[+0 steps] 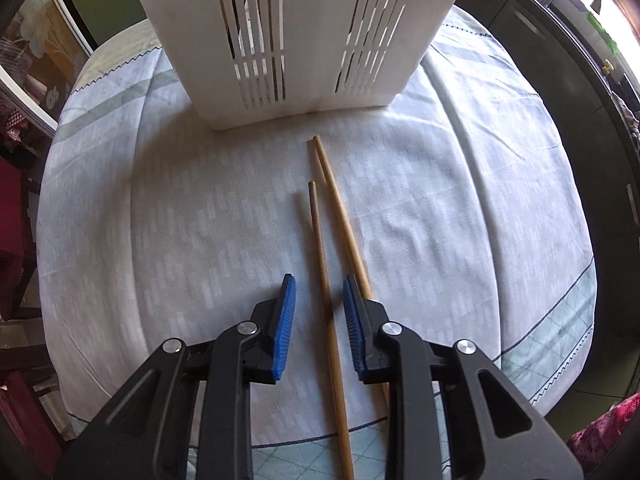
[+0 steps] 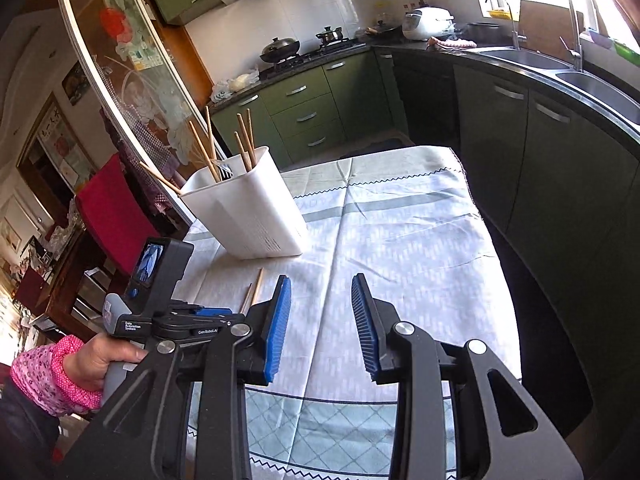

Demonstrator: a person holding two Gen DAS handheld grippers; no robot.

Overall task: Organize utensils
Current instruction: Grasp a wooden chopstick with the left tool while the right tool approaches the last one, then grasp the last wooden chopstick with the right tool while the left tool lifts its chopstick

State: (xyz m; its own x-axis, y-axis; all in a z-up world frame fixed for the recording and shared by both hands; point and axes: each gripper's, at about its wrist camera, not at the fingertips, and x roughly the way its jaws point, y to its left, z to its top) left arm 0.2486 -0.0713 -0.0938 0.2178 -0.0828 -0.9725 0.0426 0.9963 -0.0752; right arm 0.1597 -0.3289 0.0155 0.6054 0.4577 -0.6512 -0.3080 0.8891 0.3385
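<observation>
Left gripper point(image 1: 319, 300), jaws apart, straddles one of two chopsticks point(image 1: 324, 280) on the tablecloth point(image 1: 160, 220) before the white holder point(image 1: 304, 40), evidently for pickup; right gripper point(image 2: 321, 312) waits apart, empty.

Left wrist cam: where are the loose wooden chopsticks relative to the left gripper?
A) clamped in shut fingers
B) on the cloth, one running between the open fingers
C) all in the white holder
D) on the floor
B: the two loose wooden chopsticks lie flat on the pale tablecloth; one runs between the blue pads of the open left gripper, in front of the white slotted plastic holder.
</observation>
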